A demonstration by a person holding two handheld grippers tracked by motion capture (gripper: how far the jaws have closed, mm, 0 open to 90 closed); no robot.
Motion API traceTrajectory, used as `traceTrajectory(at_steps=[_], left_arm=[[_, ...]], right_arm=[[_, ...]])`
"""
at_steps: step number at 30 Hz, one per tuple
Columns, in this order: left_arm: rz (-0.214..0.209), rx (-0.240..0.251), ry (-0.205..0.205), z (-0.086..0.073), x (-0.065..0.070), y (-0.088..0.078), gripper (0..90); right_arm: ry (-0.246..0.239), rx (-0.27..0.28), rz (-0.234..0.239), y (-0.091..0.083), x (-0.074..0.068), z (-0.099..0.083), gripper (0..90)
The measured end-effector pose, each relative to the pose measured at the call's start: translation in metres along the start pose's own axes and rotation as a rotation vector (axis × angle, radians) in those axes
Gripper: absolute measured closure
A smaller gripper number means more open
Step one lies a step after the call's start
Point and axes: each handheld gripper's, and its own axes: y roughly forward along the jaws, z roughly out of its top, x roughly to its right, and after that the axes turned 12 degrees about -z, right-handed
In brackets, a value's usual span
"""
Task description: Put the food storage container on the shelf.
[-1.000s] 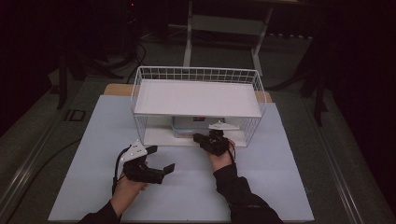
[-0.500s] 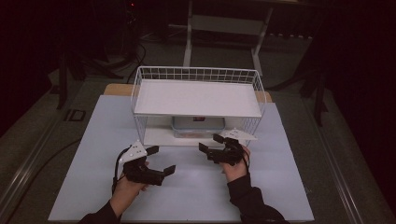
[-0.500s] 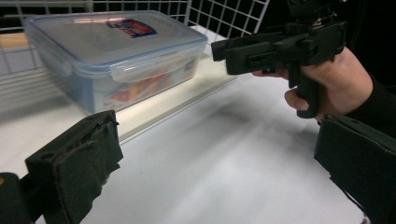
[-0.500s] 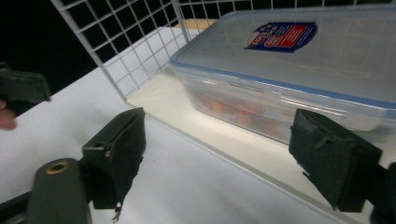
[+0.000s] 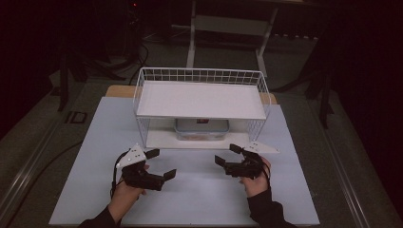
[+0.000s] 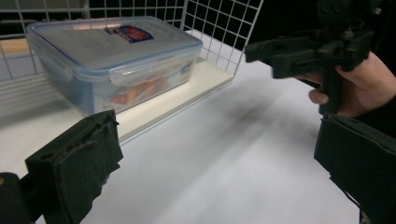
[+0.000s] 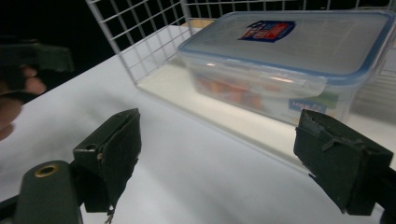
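The lidded food box (image 5: 201, 129) sits placed on the wire rack's (image 5: 202, 76) lower shelf, at the table's (image 5: 95, 142) far edge; right gripper (image 5: 226, 155) jaws have just been opening, released, nothing between them; left gripper (image 5: 161, 164) also gapes empty, so little seems left

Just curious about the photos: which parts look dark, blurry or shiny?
High view: room dark around the lit white table. Left gripper view: right gripper slightly blurred. Right gripper view: faint glare on the clear blue-rimmed plastic box, a blurred hand at the edge.

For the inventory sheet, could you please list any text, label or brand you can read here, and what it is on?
Red and blue sticker on the box lid: lettering too blurred to read.
Green and blue label on the box front: too small to read.
Nothing else carries text.
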Motion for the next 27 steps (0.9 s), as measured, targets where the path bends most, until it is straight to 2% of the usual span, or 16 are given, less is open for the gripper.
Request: traceTrajectory(at_steps=[5,9,13,22,25,27], left_arm=[[0.001,0.006,0.001,0.000,0.002,-0.006,0.4],[0.008,0.013,0.017,0.001,0.005,-0.014,0.4],[0.010,0.022,0.009,0.000,0.006,-0.021,0.4],[0.004,0.010,0.029,-0.007,0.010,-0.036,0.4],[0.002,0.025,0.034,-0.010,0.009,-0.040,0.4],[0.021,0.005,0.063,-0.013,0.008,-0.045,0.4]], right_arm=[[-0.011,-0.003,0.003,-0.015,-0.001,-0.005,14.7],[-0.022,-0.012,-0.003,-0.025,-0.002,-0.009,14.6],[-0.031,0.004,-0.014,-0.037,-0.001,-0.009,14.7],[-0.028,0.019,-0.034,-0.065,0.012,-0.021,14.7],[-0.026,0.020,-0.045,-0.071,0.015,-0.024,14.8],[-0.013,0.015,-0.056,-0.080,0.021,-0.027,14.7]])
